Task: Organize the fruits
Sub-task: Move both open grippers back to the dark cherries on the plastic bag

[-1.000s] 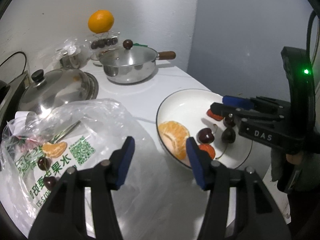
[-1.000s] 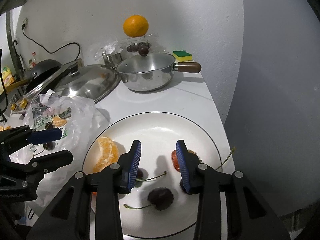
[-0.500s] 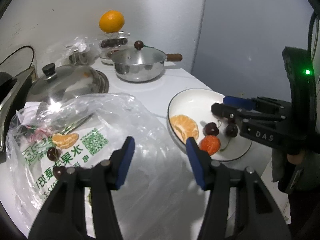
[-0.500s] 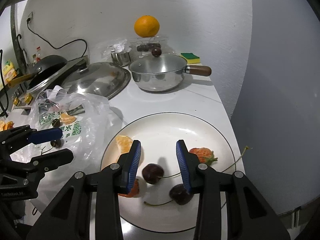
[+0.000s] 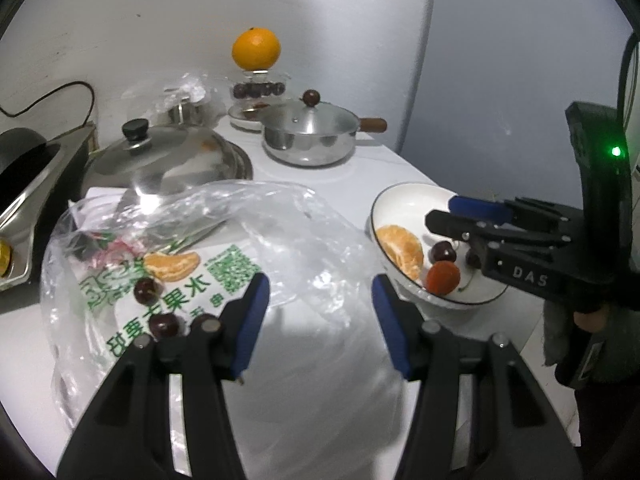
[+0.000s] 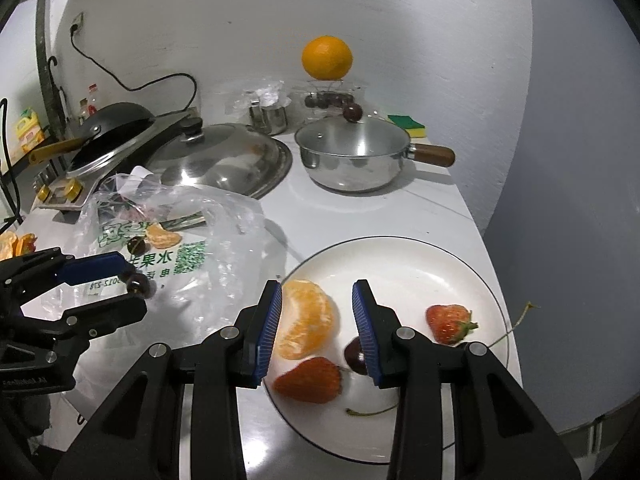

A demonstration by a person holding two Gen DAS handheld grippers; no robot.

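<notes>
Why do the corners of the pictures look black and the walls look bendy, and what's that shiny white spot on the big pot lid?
Both wrist views come through a fisheye lens, so the corners go black and straight edges bend. In the left wrist view the plastic bag glares white and the near fingers look soft. In the right wrist view light bounces off the big lid, making that bright spot.

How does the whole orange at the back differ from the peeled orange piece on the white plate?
The whole orange has its smooth peel on and is round; the peeled piece is bare, pale and ridged into segments, only part of a fruit. The whole orange sits raised on a clear container by the wall; the peeled piece lies flat on the white plate among strawberries and cherries. Both are orange citrus, and neither is held.
</notes>
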